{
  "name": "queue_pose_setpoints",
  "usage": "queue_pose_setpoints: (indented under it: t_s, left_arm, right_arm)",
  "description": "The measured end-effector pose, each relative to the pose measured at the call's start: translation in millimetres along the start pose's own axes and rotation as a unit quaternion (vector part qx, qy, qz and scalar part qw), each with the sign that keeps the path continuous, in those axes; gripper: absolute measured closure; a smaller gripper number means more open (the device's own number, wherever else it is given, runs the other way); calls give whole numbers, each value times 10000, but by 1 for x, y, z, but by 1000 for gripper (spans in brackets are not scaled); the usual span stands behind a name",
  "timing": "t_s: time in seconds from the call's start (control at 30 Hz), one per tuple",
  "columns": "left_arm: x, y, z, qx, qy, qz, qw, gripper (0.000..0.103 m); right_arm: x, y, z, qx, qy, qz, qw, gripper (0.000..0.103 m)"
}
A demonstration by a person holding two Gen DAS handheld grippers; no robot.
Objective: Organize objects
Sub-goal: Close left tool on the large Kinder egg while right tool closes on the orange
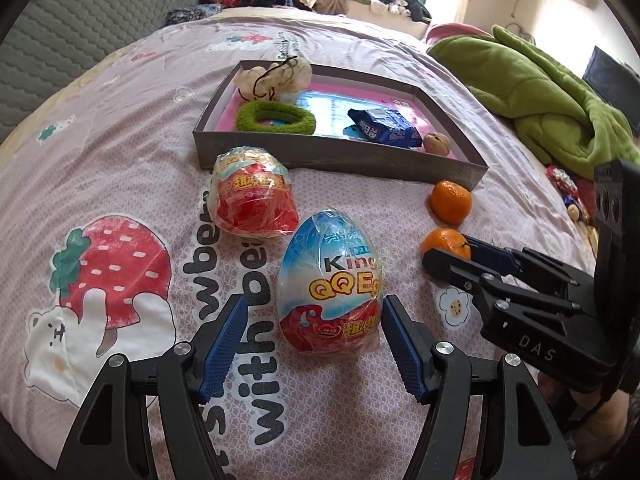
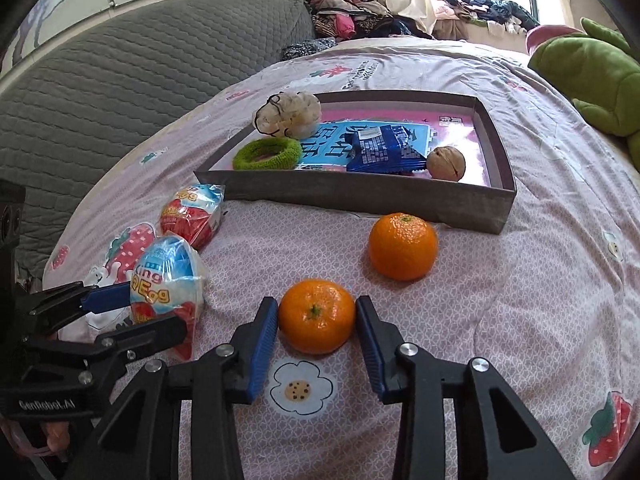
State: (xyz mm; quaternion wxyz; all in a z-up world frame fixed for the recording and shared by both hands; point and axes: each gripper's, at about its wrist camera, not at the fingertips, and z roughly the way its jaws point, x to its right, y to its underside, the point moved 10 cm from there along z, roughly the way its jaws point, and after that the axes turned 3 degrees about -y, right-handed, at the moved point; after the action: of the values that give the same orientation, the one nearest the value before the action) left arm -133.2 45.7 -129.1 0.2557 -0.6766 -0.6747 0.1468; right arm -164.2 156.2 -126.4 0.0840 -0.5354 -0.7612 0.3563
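On the bed [image 2: 500, 312], under a pink strawberry-print cover, the things run from left to right. Farthest left lies a red-wrapped toy egg [image 1: 254, 196] on its side, just near of the left corner of the box [image 1: 340, 160]. Next to it, nearer, a blue-and-red toy egg [image 1: 330, 280] sits between the fingers of the left gripper [image 1: 312, 340]; its jaws stand wide and released, with a gap showing on each side of the egg. To the right the near tangerine [image 2: 317, 316] lies on the cover between the blue pads of the right gripper [image 2: 316, 320], which is clenched around it, pads against its sides. Farther and a little right, the second tangerine [image 2: 403, 246] rests just before the box's near wall. Inside the box, from left to right, are a pale fluffy bundle [image 2: 289, 115], a green fuzzy ring [image 2: 267, 154], a blue snack packet [image 2: 384, 150] and a walnut [image 2: 445, 163]. Far right, a green plush [image 2: 588, 76] lies on the bed.
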Motion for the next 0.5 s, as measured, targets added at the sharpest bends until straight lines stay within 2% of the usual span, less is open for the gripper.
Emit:
queue_pose_setpoints:
  t_s: [0.27,0.4,0.5]
  left_arm:
    - [-7,-1,5,-77,263,-271,9993,35]
    - [-5,-4,3,-9,376,-247,9990,48]
    - [-4,-4,3,18,422,-221,9989,51]
  right_arm:
    - [-1,-1,1,11,-8,-17,10000,63]
    - [-1,-1,1,11,-7,-23,10000,63]
    - [-1,-1,1,16,-12,-13,10000,63]
